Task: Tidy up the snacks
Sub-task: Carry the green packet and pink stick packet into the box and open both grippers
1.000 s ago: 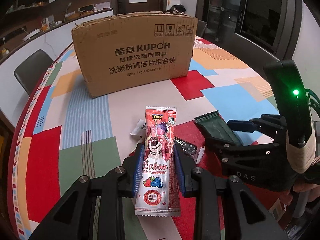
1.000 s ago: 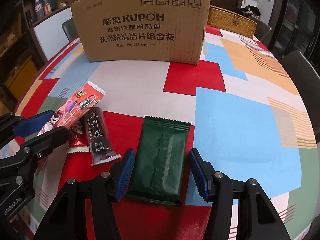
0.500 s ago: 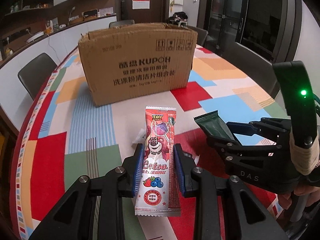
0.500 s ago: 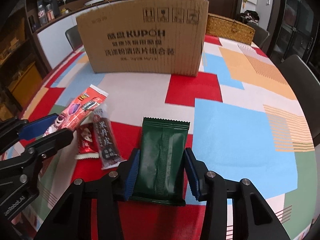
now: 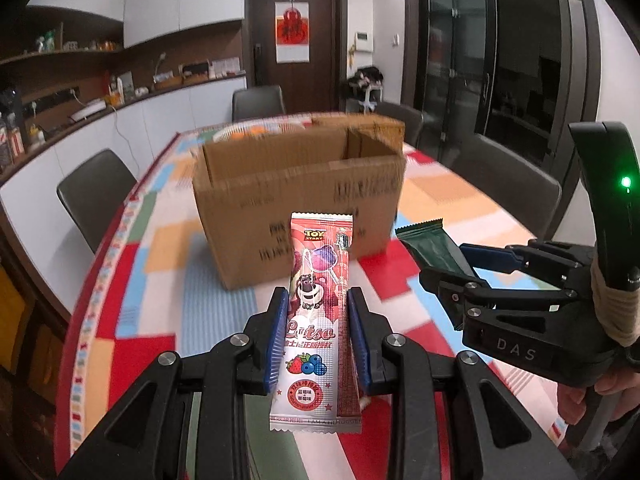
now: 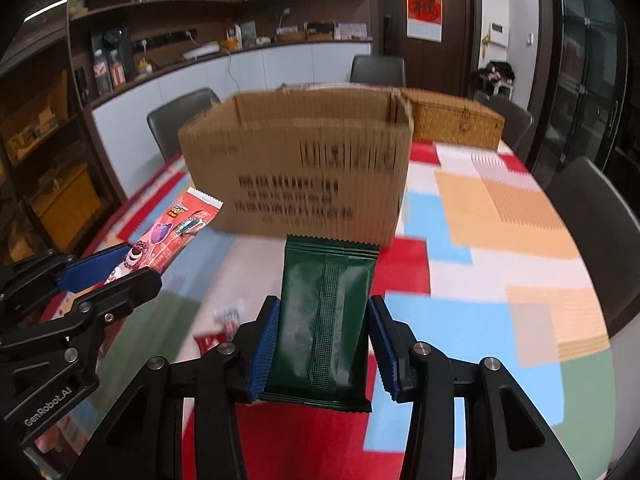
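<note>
Since the earlier frames, both of my grippers have risen off the table, each carrying its packet, so the open top of the cardboard box is now coming into sight.

Left wrist view: my left gripper (image 5: 318, 334) is clamping the pink Lotso lollipop packet (image 5: 318, 320) narrowly between its blue pads, the packet standing upright and clear of the patchwork tablecloth (image 5: 132, 280). The cardboard box (image 5: 296, 200) is sitting just beyond it, blurred, its top open. To the right, my right gripper (image 5: 452, 260) is holding the dark green packet (image 5: 430, 244) at about the same height.

Right wrist view: my right gripper (image 6: 322, 348) is gripping the dark green packet (image 6: 324, 320) by its long edges, jaws partly open around its width. The cardboard box (image 6: 296, 172) is standing directly ahead. At left, my left gripper (image 6: 116, 268) is carrying the pink Lotso lollipop packet (image 6: 168, 236). A small red wrapper (image 6: 212, 340) is lying on the table below, and a wicker basket (image 6: 456, 124) is resting behind the box.
</note>
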Demonstrator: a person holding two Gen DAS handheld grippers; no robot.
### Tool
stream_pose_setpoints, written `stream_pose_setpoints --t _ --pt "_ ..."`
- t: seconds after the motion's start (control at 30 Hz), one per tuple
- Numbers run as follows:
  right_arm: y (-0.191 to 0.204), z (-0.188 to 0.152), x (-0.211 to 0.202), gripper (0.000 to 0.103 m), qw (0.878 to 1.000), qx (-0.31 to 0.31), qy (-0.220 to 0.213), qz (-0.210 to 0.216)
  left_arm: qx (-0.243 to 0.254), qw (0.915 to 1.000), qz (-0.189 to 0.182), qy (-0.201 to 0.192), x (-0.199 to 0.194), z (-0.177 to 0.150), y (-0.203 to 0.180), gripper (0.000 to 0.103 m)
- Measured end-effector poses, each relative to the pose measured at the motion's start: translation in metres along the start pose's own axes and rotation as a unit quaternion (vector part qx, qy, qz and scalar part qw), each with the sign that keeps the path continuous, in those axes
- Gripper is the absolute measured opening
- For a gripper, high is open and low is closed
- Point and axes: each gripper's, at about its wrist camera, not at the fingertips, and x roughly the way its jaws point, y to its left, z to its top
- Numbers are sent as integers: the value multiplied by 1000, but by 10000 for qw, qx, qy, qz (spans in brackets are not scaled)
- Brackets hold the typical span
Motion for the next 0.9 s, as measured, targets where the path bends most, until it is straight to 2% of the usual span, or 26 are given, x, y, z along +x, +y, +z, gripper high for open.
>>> stream_pose_setpoints --t 0.13,0.43,0.67,0.9 --pt "0 23 -8 45 9996 10 -280 17 15 9998 65 -191 -3 21 6 30" --pt "-1 74 -15 45 9971 -60 -755 12 132 9989 283 -343 3 64 21 30" --pt "-3 108 -9 45 9960 -158 -874 3 161 9987 374 -308 21 92 34 30" --pt "-5 133 10 45 9965 -254 -791 -70 54 9991 387 -134 45 112 47 30"
